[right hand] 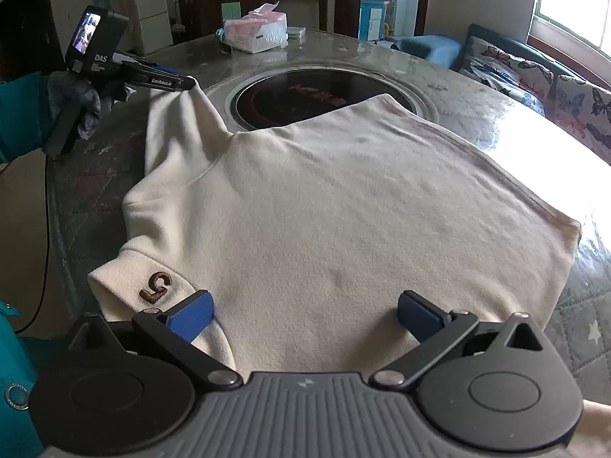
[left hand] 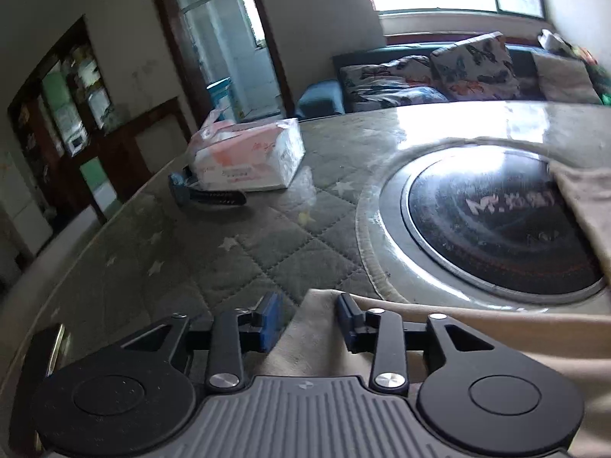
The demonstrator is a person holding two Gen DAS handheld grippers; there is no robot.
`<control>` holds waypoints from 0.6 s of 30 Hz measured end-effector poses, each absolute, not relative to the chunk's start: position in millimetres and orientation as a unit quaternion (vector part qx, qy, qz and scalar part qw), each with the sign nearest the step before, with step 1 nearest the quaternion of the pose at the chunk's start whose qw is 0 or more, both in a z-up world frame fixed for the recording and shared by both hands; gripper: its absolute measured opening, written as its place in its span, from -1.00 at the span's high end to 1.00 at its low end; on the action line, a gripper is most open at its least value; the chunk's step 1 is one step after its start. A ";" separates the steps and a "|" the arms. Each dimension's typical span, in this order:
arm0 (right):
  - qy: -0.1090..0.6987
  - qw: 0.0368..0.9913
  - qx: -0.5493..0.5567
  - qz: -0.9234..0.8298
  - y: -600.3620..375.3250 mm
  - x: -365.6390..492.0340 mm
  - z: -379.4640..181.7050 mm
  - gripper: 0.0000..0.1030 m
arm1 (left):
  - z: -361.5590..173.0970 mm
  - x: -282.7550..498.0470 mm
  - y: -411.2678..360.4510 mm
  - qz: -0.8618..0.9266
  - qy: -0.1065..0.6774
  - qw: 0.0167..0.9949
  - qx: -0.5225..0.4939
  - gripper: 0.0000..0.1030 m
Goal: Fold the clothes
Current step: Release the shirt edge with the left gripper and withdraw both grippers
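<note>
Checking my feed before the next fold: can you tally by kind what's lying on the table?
Cream garment: 1
Tissue pack: 1
Black-handled tool beside the pack: 1
Small flat tin behind the pack: 1
Total: 4
The black round cooktop is set into the table, so not counted.

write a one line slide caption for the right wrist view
Right tongs open above a cream sweater on the table, left tongs at its sleeve tip.
</note>
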State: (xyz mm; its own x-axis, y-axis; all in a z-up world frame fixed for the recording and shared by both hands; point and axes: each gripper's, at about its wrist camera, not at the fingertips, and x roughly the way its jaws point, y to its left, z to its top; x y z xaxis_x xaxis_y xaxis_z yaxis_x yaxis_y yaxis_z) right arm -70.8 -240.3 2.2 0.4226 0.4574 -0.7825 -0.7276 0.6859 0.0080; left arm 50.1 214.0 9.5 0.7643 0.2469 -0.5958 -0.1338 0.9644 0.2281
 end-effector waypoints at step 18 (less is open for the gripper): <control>0.378 0.835 -0.161 0.366 -246.2 -75.4 -1.7 -1.00 | 18.5 9.5 179.8 0.038 0.334 0.938 0.084 0.06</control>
